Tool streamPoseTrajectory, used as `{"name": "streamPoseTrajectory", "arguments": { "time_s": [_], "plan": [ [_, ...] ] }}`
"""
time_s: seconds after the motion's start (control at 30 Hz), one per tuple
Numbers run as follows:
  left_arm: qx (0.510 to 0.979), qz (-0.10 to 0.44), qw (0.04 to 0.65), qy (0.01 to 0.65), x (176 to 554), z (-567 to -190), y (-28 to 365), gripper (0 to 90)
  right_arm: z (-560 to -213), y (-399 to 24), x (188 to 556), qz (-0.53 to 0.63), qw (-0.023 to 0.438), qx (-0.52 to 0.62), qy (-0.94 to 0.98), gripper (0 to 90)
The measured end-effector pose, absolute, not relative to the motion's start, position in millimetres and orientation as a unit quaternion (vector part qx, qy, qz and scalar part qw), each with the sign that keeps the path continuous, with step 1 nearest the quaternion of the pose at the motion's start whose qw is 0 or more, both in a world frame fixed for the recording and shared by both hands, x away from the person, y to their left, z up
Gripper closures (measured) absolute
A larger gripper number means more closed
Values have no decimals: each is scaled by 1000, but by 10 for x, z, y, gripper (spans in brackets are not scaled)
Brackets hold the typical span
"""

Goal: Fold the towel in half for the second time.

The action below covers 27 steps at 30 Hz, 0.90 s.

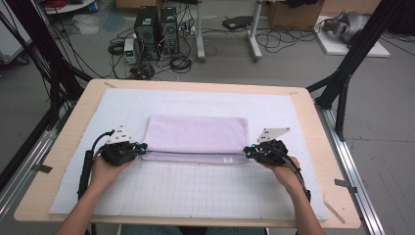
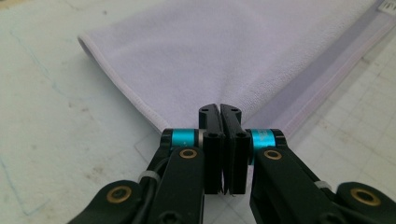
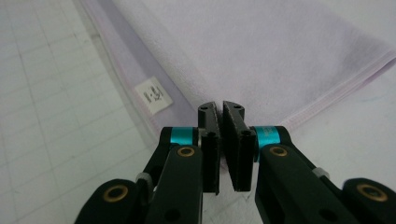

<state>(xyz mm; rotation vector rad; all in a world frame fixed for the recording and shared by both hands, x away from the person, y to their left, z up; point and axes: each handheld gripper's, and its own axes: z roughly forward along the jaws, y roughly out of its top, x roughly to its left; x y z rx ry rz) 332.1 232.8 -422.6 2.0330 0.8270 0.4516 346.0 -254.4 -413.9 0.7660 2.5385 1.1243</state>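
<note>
The left gripper (image 2: pixel 220 108) is clamped on the near left corner of the lilac towel (image 1: pixel 198 133), the right gripper (image 3: pixel 221 106) on the near right corner. Folded, soft and hemmed, with a small white label (image 3: pixel 153 94), the towel lies flat mid-table on the white gridded mat (image 1: pixel 195 191).

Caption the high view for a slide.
Two handheld claws, left claw and right claw, pinch the near corners of a folded lilac towel on a gridded mat.
</note>
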Motion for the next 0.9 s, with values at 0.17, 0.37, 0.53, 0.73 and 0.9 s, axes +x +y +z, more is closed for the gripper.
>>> {"name": "streamPoseTrajectory", "arguments": {
  "time_s": [0.17, 0.37, 0.53, 0.73, 0.9],
  "plan": [
    [811, 185, 448, 327, 3245, -4119, 2367, 875, -3965, -2584, 3408, 406, 138, 255, 867, 856],
    [839, 171, 411, 313, 3154, -4229, 2329, 815, -4061, -2571, 3346, 377, 109, 251, 885, 753],
    [815, 163, 444, 335, 3188, -4200, 2391, 672, -4085, -2585, 3376, 414, 89, 267, 866, 672],
    [822, 159, 425, 345, 3275, -4265, 2312, 779, -4179, -2483, 3506, 398, 91, 292, 865, 687],
    [833, 147, 401, 351, 3287, -4391, 2284, 767, -4327, -2444, 3505, 370, 89, 293, 877, 693]
  ]
}}
